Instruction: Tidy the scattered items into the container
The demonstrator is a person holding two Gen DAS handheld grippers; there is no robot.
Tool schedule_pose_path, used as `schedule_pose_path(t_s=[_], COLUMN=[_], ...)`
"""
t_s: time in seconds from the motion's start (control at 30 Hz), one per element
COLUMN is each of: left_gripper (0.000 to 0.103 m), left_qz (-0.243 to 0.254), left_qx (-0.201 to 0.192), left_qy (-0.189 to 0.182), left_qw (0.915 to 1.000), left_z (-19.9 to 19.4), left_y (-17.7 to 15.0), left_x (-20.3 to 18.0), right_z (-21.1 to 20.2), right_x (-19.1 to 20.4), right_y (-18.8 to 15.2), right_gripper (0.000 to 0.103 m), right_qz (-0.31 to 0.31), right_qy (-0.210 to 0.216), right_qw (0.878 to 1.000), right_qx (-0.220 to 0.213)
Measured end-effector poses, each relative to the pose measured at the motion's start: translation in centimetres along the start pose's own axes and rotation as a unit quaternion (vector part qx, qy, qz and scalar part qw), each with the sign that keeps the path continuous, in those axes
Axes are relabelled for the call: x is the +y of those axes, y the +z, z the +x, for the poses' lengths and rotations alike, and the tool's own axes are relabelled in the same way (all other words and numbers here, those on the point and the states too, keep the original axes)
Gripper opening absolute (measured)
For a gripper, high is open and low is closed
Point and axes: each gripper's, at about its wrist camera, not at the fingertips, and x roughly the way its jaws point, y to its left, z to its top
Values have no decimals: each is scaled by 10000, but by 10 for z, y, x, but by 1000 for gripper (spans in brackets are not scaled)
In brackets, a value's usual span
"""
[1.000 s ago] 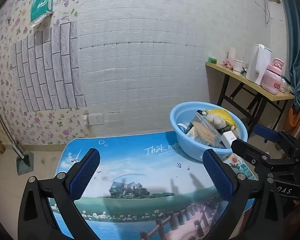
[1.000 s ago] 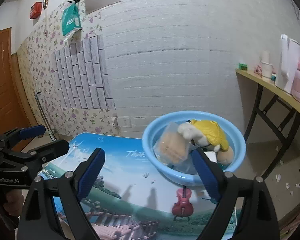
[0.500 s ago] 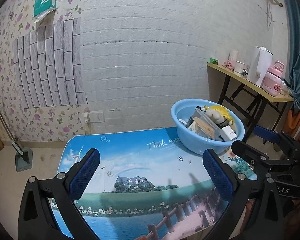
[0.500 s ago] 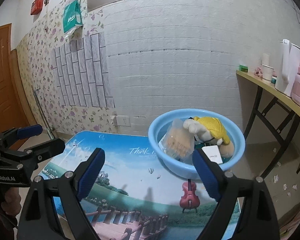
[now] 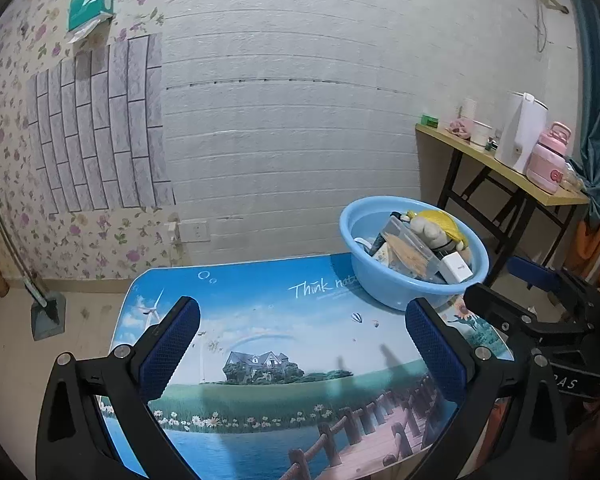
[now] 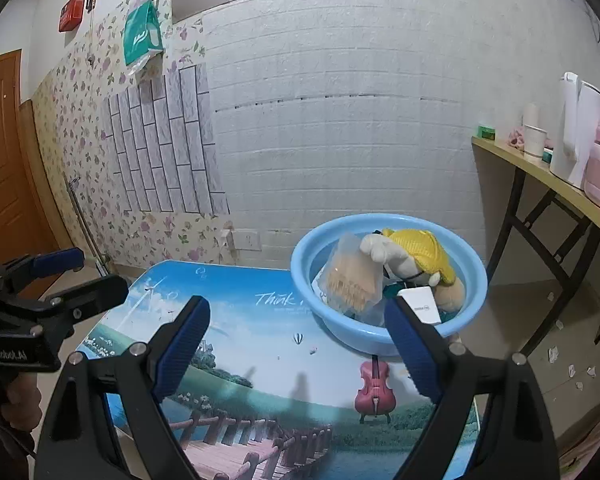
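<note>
— What's left for you to lift?

— Nothing loose that I can see. My left gripper [image 5: 300,344] and right gripper [image 6: 300,344] gape wide, both empty, above the picture table [image 5: 260,320]. The items sit in the blue basin [image 6: 312,276] at the far right.

— And if one spills?

— The plush toy [image 6: 420,248] is soft and light, so I'd pinch its body. The clear bag [image 6: 352,280] looks slippery; I'd take its edge.

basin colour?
Light blue basin; the right wrist view shows it best.
</note>
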Motion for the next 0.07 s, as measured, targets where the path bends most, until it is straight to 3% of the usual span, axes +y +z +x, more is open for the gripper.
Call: schedule_pose_path(t_s=[0.07], left_gripper=[103], left_qz=[-6], left_qx=[-6], left_qy=[31], left_qw=[10000], left_z=[-1], left_y=[-1], left_x=[0], right_z=[0], right_x=[-1], right_y=[0], right_gripper=[90], right_qz=[12], right_qy=[3], right_qw=[10000], right_qx=[15])
